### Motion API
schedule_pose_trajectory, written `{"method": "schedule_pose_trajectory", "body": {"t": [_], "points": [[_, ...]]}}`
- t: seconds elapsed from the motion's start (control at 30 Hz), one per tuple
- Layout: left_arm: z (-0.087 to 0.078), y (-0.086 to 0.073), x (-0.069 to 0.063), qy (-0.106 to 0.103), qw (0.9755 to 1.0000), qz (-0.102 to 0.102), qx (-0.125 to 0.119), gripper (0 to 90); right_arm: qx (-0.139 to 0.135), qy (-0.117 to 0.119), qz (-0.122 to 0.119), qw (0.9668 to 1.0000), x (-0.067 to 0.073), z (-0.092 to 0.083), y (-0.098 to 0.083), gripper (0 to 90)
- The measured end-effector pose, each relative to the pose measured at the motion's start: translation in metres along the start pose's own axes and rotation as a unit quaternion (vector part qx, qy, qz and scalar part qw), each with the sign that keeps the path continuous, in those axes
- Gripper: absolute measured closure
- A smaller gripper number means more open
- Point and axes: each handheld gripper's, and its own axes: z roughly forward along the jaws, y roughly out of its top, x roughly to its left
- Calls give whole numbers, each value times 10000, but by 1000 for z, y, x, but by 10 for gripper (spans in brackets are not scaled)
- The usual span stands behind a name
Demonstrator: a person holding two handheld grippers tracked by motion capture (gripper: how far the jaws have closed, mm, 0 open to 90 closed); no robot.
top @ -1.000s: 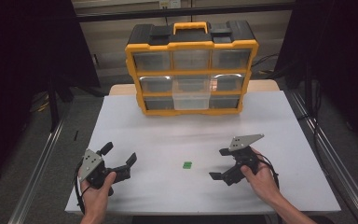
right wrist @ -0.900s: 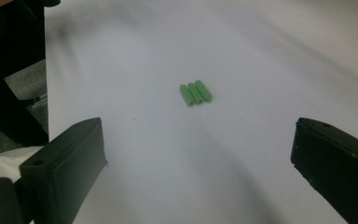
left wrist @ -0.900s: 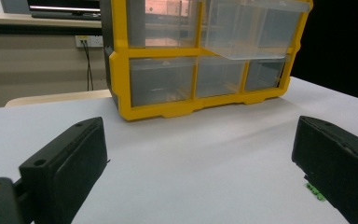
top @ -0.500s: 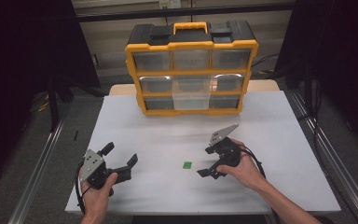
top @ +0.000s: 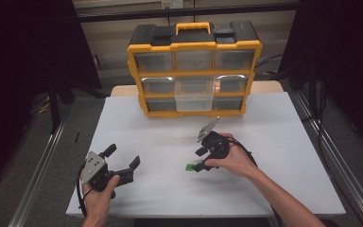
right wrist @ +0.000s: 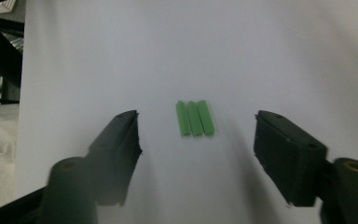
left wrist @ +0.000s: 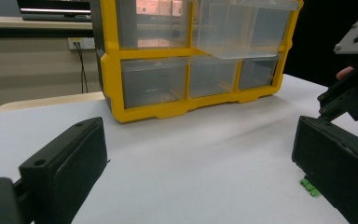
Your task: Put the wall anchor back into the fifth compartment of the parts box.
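Note:
A small green ribbed part (top: 188, 166) (right wrist: 195, 117) (left wrist: 310, 185) lies flat on the white table (top: 274, 142), near the middle front. My right gripper (top: 198, 159) (right wrist: 196, 128) points down at it. Its jaws have just been closing; the part lies between them with a gap on each side, touched by neither pad. My left gripper (top: 122, 155) (left wrist: 191, 140) rests at the front left, open and holding nothing. From the left gripper view, the right gripper (left wrist: 349, 93) appears at the right edge.
A yellow and black drawer organizer (top: 194, 71) (left wrist: 168, 60) stands at the table's back. One clear drawer (top: 194, 97) (left wrist: 242, 28) in its middle row is pulled out. Metal rails run along both sides of the table.
The right hand has moved left across the table to the green part, and its jaws have narrowed around it. The left gripper has stayed in place.

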Motion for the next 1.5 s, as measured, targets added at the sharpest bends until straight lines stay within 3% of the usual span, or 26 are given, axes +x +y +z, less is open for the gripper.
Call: {"method": "schedule_pose_trajectory", "body": {"t": [0.07,0.1,0.2,0.43,0.47,0.57,0.6,0.63,0.67,0.73,0.77,0.8,0.87,0.9,0.97,1.1,1.2,1.37,1.5], "points": [[0,0,0,-27,10000,9,10,33,111,14,-24,9999,-1,4,4,396],[0,0,0,-3,10000,5,3,33,245,5,-103,9996,-2,8,9,476],[0,0,1,-10,10000,5,3,33,310,-3,-146,9994,-4,10,12,488],[0,1,3,24,10000,7,1,33,853,17,-242,9961,-12,16,23,625],[0,1,3,36,10000,11,7,33,922,38,-166,9956,-12,17,24,641],[0,0,3,33,10000,7,8,33,881,88,-299,9956,-15,21,25,665],[0,0,3,51,10000,11,33,33,1002,59,-225,9947,-14,23,25,668],[0,0,3,10,10000,20,7,33,947,93,-348,9948,-16,26,24,672],[0,0,3,29,10000,12,6,33,1030,76,-275,9943,-15,28,24,682],[0,0,3,20,10000,27,20,33,998,107,-299,9945,-16,29,24,703],[1,0,2,41,10000,-60,13,32,1031,104,-292,9942,-16,29,24,712],[1,0,2,42,10000,-64,14,32,982,113,-417,9942,-18,31,24,715],[1,0,2,37,10000,-48,21,33,1061,58,-365,9937,-17,30,24,724],[0,0,3,63,9999,75,33,33,1044,106,-544,9930,-18,31,25,729],[0,0,3,32,10000,74,30,33,1112,91,-465,9927,-16,31,25,739],[1,0,3,52,10000,75,38,32,1167,-3,-590,9914,-14,33,28,804],[1,0,3,59,9999,83,22,33,1148,-9,-539,9919,-16,33,28,841],[1,1,3,25,10000,35,-6,33,1113,-45,-564,9922,-15,34,27,850],[1,1,3,16,10000,76,45,33,1041,-56,-444,9936,-14,32,27,850]]}}
